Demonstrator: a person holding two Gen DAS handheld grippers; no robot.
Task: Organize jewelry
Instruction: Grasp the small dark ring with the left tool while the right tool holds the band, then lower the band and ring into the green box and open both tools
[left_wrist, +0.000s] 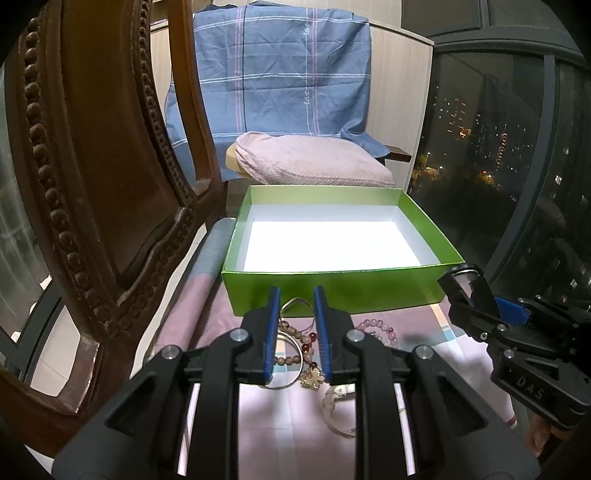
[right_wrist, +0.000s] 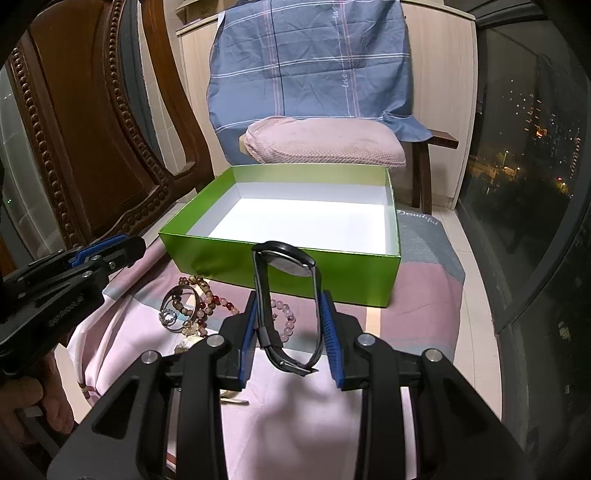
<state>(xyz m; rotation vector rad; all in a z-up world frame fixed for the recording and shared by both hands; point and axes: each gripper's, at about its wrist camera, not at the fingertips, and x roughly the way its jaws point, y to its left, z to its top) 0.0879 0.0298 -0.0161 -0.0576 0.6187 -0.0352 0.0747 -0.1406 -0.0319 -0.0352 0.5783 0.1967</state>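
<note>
We hold a black watch (right_wrist: 284, 306) in the right gripper (right_wrist: 290, 332); its jaws are partly closed and press the strap loop from both sides, the dial pointing up toward the green box (right_wrist: 280, 273). The empty box lies straight ahead of the watch, just beyond it, so this hand is nearer to it. The left gripper (left_wrist: 295, 332) hovers with narrow jaws gripping nothing, above the bracelets (left_wrist: 295, 347) lying before the box.

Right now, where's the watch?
The watch is off the cloth, clamped in the right claw, just before the green box's near wall; in the left view it sits at far right.
</note>
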